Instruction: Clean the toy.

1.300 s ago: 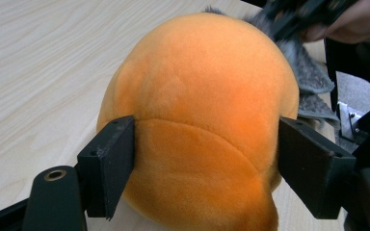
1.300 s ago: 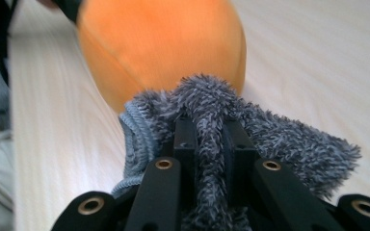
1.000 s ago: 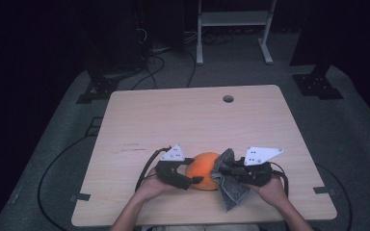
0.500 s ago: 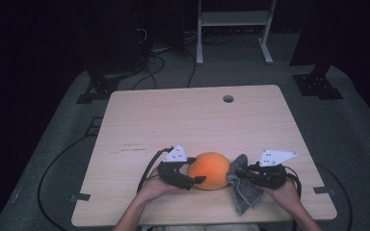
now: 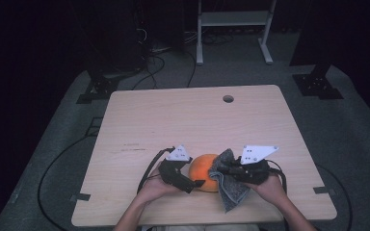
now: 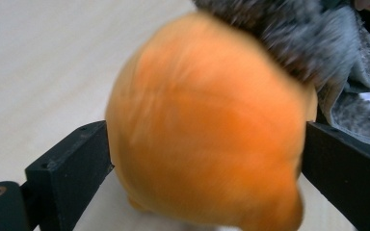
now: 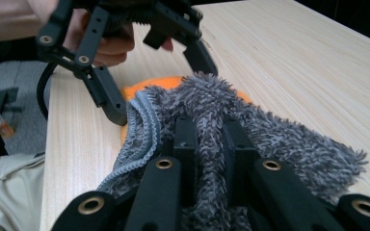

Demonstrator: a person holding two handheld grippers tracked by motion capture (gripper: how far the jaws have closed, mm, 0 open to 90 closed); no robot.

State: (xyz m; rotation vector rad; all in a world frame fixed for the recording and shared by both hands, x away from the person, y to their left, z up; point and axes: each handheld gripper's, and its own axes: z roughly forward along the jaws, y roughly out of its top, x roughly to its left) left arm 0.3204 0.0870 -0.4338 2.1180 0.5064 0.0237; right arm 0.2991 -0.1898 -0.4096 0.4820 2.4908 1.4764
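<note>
At the six o'clock edge of the table [image 5: 139, 120], the orange ball [image 5: 203, 166] sits between the left tongs [image 5: 198, 184], whose jaws have just been opening and flank it. At its three o'clock, the right tongs [image 5: 223, 169] clamp a grey cloth [image 5: 229, 185] against it.

Black grippers [image 5: 192, 180], grey three-cornered plates

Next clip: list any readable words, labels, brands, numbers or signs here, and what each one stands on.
No readable text in any view.
Table: faint dark marks near its left side, too small to read as writing.
Grey plates on the left gripper and right gripper: small dots, no legible characters.
Orange object and grey cloth: no label or print shows.
</note>
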